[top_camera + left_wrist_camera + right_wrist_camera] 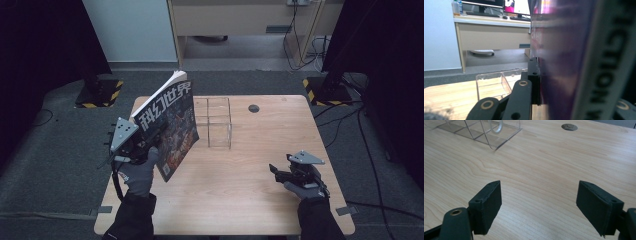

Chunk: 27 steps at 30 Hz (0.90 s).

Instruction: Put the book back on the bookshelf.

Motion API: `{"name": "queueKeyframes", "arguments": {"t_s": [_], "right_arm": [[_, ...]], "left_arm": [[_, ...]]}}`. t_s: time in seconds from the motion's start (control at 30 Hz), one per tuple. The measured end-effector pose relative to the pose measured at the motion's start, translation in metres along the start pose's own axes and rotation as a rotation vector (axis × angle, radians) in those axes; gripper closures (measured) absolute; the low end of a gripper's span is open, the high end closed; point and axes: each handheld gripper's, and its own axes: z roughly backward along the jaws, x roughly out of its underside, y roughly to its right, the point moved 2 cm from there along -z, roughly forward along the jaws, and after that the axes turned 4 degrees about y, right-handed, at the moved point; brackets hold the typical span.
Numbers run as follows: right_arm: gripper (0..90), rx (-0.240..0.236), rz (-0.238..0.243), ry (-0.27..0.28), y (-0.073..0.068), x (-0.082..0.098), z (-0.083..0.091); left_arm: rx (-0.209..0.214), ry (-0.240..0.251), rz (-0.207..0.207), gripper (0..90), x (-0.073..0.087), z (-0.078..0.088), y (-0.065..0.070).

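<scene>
- High view: left gripper (150, 145), black two-jaw tool with grey three-cornered plate on top, sits at 9 o'clock of the light wooden table (240, 200), held by a grey-gloved hand (137, 172).
- Its jaws are clamped on a thick dark-covered magazine with large white characters across the cover (167, 125); grip sits on the lower part near the spine.
- Magazine is lifted clear of the tabletop, tilted, its page edges pointing toward 12 o'clock, lower corner hanging above the wood.
- Clear acrylic divided box (215, 122) stands at about 12 o'clock of table centre, just beside the magazine at its 3 o'clock; cannot tell if they touch.
- Small round dark grommet (254, 108) sits at 1 o'clock, near the far edge.
- Left gripper view: one black jaw presses flat against the purple-toned magazine (564, 62); white spine with dark lettering runs at 3 o'clock; clear box (494, 83) lies beyond at 9 o'clock.
- Right gripper (276, 171), black with grey plate, is at 4 o'clock of the table, well apart from the magazine.
- Right gripper view: the right gripper (539, 205) has its jaws spread wide, nothing between them, bare wood underneath; box corner (486, 132) at 11 o'clock, grommet (569, 127) at 1 o'clock.
</scene>
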Motion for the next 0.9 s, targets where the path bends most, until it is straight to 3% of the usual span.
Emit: {"name": "queueKeyframes", "arguments": {"t_s": [0.4, 0.9], "right_arm": [[16.3, 0.02, 0.013, -0.102, -0.002, 0.017, -0.01], [14.5, 0.029, 0.027, -0.119, 0.0, 0.022, -0.013]], "left_arm": [[-0.05, 0.028, 0.019, 82.0, -0.016, 0.007, -0.02], [-0.113, 0.038, 0.059, 82.0, -0.02, -0.011, -0.047]]}}
